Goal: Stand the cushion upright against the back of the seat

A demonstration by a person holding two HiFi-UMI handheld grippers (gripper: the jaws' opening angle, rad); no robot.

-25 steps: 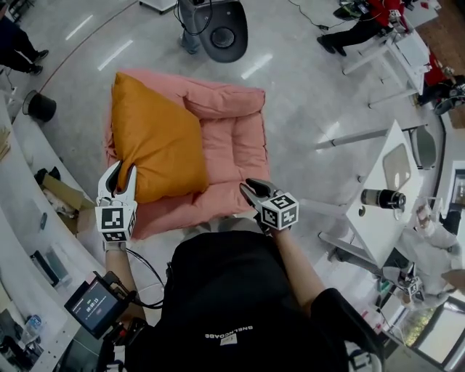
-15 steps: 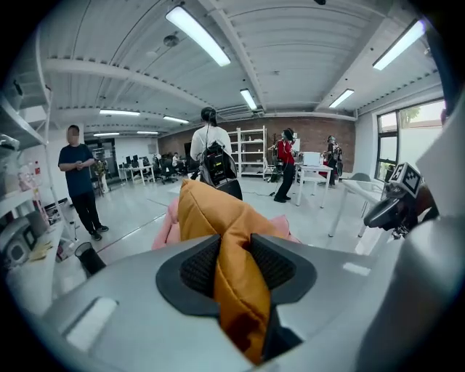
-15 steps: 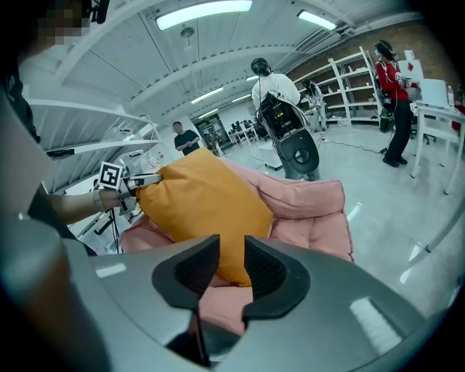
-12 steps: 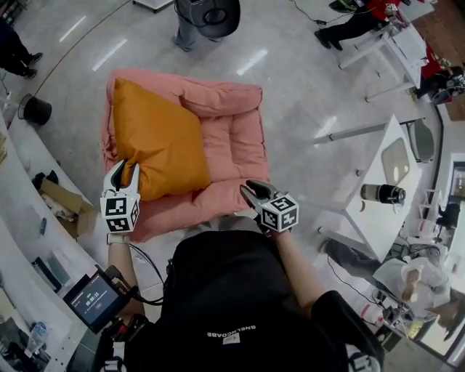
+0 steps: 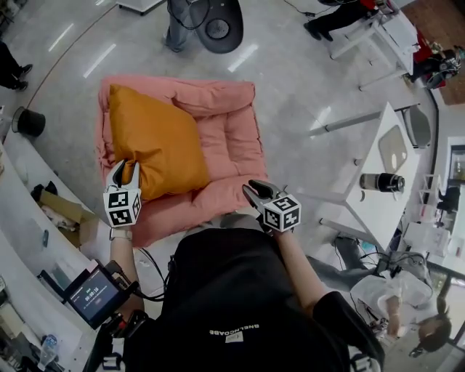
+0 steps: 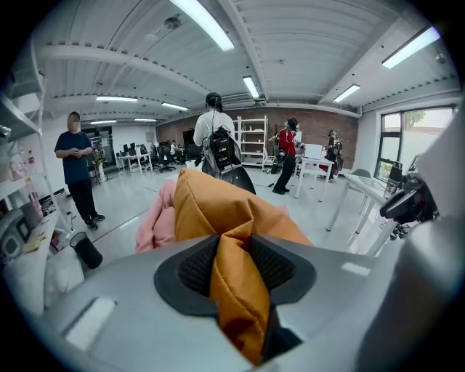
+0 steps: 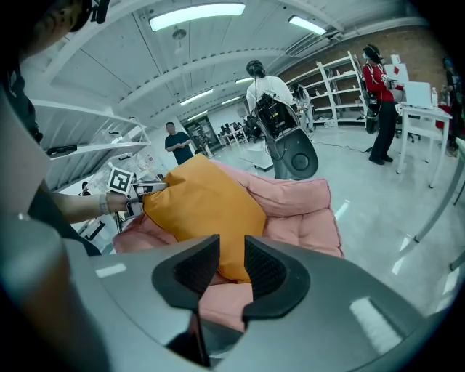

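An orange cushion [image 5: 156, 145] lies slanted on the left half of a pink padded floor seat [image 5: 232, 145], whose rolled back [image 5: 218, 98] is on the far side. My left gripper [image 5: 122, 173] is at the cushion's near left corner, shut on a fold of the orange cushion [image 6: 218, 211] that bunches between its pads [image 6: 196, 265]. My right gripper [image 5: 254, 193] hovers over the seat's near right edge. Its jaws stand a narrow gap apart with nothing between them. From the right gripper [image 7: 231, 265] I look onto the cushion [image 7: 203, 207] and the left gripper [image 7: 138, 190].
A white table [image 5: 378, 211] with a dark cylinder [image 5: 383, 182] stands to the right. A curved shelf with boxes [image 5: 62, 203] runs along the left, with a black bin [image 5: 29, 122]. Beyond the seat stands a person with a round dark device [image 5: 218, 22]. More people stand farther off.
The left gripper has sunk a little with the cushion's corner in it. The right gripper has stayed where it was. The head camera's view has shifted slightly.
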